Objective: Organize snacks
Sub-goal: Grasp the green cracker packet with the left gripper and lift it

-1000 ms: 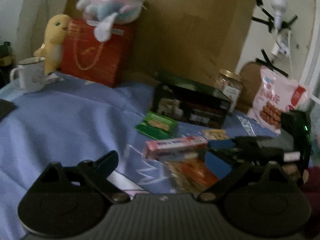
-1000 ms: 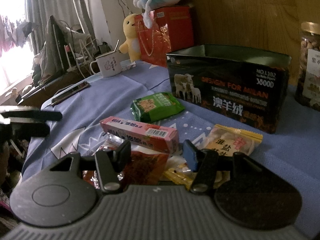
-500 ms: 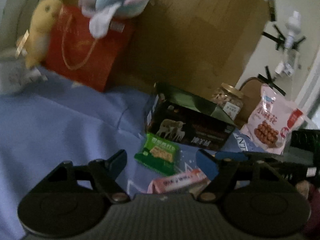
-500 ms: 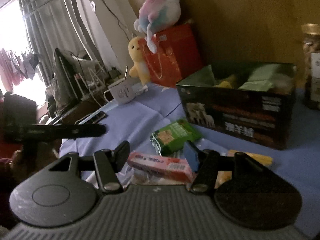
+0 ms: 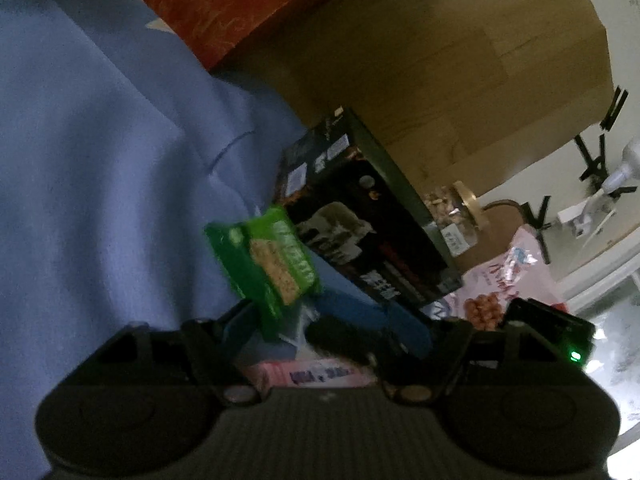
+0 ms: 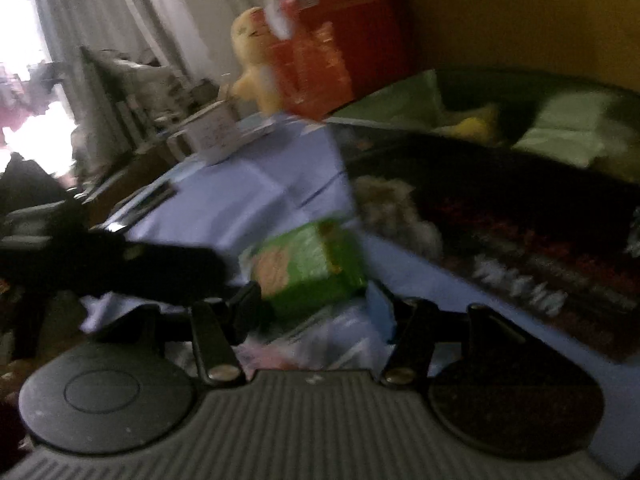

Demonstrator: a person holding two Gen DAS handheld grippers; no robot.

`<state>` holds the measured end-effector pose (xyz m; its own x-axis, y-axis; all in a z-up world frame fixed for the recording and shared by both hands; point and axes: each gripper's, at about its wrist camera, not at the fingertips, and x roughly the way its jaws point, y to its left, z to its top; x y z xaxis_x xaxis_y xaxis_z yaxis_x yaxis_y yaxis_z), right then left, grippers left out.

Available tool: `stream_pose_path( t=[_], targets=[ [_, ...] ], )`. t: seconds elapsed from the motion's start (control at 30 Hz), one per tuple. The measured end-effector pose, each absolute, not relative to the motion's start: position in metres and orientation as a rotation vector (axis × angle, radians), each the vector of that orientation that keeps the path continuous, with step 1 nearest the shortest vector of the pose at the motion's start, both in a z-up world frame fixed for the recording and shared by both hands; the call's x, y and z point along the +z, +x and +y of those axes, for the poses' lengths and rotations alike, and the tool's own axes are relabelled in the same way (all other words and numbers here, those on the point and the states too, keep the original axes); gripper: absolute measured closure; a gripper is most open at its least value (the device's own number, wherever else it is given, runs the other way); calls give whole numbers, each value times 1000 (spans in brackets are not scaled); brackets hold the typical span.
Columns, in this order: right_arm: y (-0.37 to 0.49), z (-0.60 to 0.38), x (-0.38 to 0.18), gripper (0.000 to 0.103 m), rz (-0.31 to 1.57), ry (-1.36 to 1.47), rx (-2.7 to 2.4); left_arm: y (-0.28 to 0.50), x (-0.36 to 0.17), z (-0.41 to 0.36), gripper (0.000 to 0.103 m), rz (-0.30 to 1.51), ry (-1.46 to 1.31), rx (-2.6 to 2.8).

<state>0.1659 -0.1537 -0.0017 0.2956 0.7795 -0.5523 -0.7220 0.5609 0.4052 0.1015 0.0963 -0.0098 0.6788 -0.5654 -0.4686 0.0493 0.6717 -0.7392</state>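
A green cracker packet (image 5: 264, 264) (image 6: 308, 264) lies on the blue cloth (image 5: 100, 160) just in front of the dark tin box (image 5: 360, 216) (image 6: 500, 200). My left gripper (image 5: 320, 324) is closing, with the packet's near end between its jaws; I see no pad pressing on it. My right gripper (image 6: 316, 304) is closing too, and the packet fills most of its gap in a blurred view. Each gripper shows in the other's view, the right one (image 5: 340, 334) crossing in from the right. A pink box (image 5: 320, 376) lies under both. The tin holds a yellow packet (image 6: 476, 124) and a pale green one (image 6: 572, 132).
A glass jar (image 5: 452, 216) and a pink snack bag (image 5: 500, 280) stand right of the tin. A red gift bag (image 5: 240, 0), a yellow plush (image 6: 256, 68) and a white mug (image 6: 208, 136) sit at the back left. A wooden board (image 5: 440, 60) rises behind.
Both grippers have moved forward onto the green packet, which now sits between their fingers. The left view has rolled and dipped, and its jaws have narrowed. The pink box has slid under the grippers.
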Motion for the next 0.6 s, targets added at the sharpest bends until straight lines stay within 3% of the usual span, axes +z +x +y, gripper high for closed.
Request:
stream_pose_path(
  t=[0.2,0.3,0.6],
  targets=[
    [145,-149,8,48,781,121,1178,98,-6,107,29,733,-765,-364],
    [135,-150,17,48,711,49,1140,85,5,115,27,697,-730,-346],
    [153,-171,20,47,744,94,989,56,20,157,26,626,-763,-319]
  ],
)
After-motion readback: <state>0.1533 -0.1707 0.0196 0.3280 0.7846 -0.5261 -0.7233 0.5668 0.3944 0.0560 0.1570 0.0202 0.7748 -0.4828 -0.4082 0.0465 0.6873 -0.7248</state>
